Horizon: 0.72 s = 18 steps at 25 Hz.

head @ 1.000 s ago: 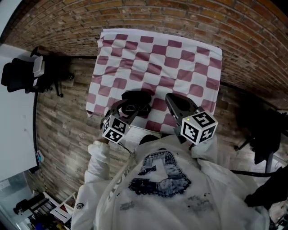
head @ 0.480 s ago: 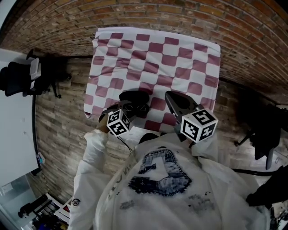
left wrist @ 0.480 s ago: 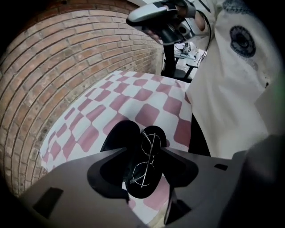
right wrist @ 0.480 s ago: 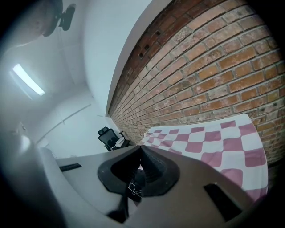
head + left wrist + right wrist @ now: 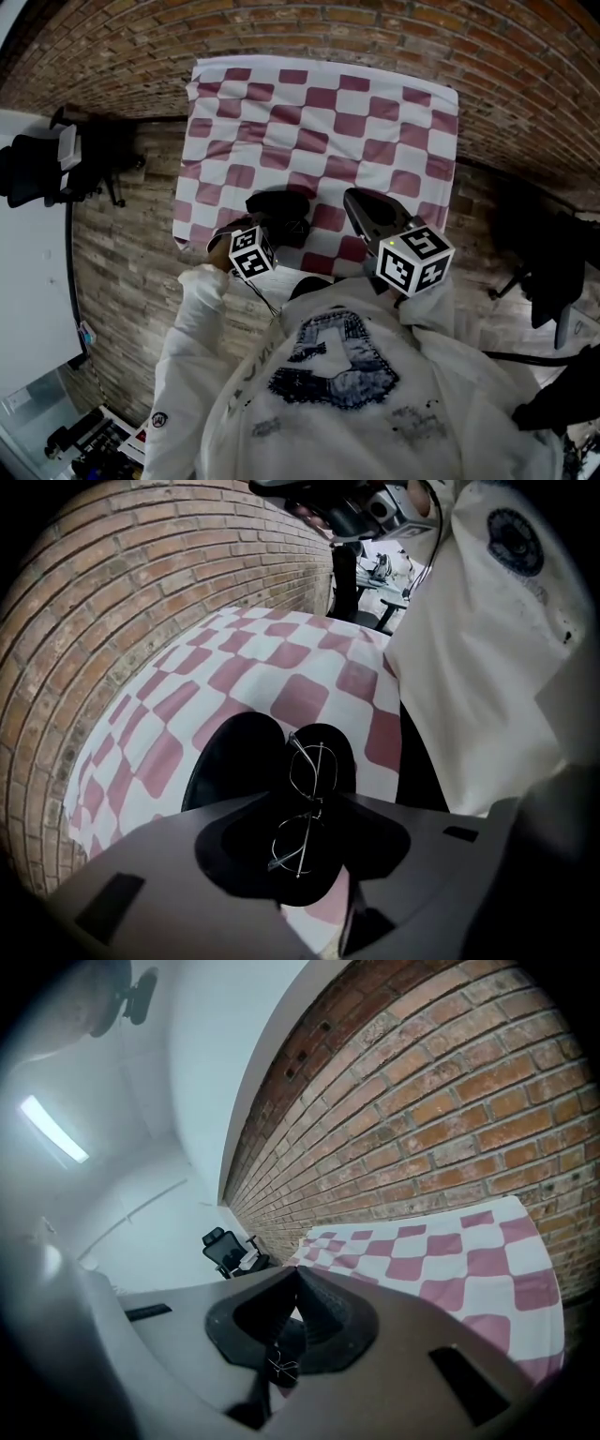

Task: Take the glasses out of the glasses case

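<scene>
LIFTING OUT THE SPECTACLES: A person's left gripper (image 5: pixel 317 795) points steeply down over an open black glasses case (image 5: pixel 278 214), which lies by the near edge of a cloth-covered table (image 5: pixel 328 103), left of that edge's middle. The wire-framed glasses (image 5: pixel 298 841) lie inside the case, directly between the left jaws. These have just been closing and now stand part-way in, one on each side of the bridge, with neither pad visibly pressing on the frame yet. The right gripper (image 5: pixel 295 1274) hovers near the case on its right, its jaw tips brought together on nothing. To do the step well, the pinch should probably land on the bridge or a rim rather than on a lens. The squeeze needs to be gentle enough not to bend the thin wire, and the lift should go straight up so the frame clears the case wall. The right gripper could steady the case's edge if the case tries to rise with the glasses.
</scene>
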{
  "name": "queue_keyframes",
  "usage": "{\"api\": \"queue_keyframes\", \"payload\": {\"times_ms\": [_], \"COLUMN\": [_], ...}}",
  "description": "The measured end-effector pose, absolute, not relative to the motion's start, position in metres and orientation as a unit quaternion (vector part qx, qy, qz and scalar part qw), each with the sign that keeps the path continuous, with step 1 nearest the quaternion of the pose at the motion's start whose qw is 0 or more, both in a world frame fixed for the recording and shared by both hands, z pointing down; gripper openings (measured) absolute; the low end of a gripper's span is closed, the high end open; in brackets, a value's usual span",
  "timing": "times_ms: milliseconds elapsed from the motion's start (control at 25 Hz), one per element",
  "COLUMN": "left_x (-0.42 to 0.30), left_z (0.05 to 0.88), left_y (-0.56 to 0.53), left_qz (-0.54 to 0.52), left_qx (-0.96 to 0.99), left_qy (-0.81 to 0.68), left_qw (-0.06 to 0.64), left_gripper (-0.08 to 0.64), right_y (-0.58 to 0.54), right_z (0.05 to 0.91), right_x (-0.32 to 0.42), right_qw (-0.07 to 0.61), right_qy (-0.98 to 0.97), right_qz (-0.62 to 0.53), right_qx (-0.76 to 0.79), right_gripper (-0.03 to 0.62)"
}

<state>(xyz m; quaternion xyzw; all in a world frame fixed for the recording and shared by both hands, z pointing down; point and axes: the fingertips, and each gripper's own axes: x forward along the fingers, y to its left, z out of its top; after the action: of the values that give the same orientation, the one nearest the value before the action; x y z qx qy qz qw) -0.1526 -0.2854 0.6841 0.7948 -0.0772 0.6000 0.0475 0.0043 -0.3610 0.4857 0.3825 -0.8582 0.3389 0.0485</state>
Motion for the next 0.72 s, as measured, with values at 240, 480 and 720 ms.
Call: {"api": "queue_keyframes", "payload": {"times_ms": [240,480,720], "left_x": [-0.149,-0.148,-0.146], "left_z": [0.69,0.695,0.701], "left_y": [-0.282,-0.279,-0.275], "left_qz": [0.608,0.611,0.621], "left_qx": [0.791,0.788,0.782], "left_qy": [-0.065,-0.058,-0.049], "left_qw": [0.04,0.04,0.023], "left_gripper": [0.138,0.112,0.093], "right_y": [-0.363,-0.364,-0.364], "right_z": [0.488,0.489,0.491], "right_x": [0.004,0.004,0.004], "right_qw": [0.05,0.05,0.052], "right_qy": [-0.857,-0.856,-0.856], "right_qz": [0.341,0.342,0.343], "right_qx": [0.384,0.385,0.384], "right_gripper": [0.015,0.014,0.014]}}
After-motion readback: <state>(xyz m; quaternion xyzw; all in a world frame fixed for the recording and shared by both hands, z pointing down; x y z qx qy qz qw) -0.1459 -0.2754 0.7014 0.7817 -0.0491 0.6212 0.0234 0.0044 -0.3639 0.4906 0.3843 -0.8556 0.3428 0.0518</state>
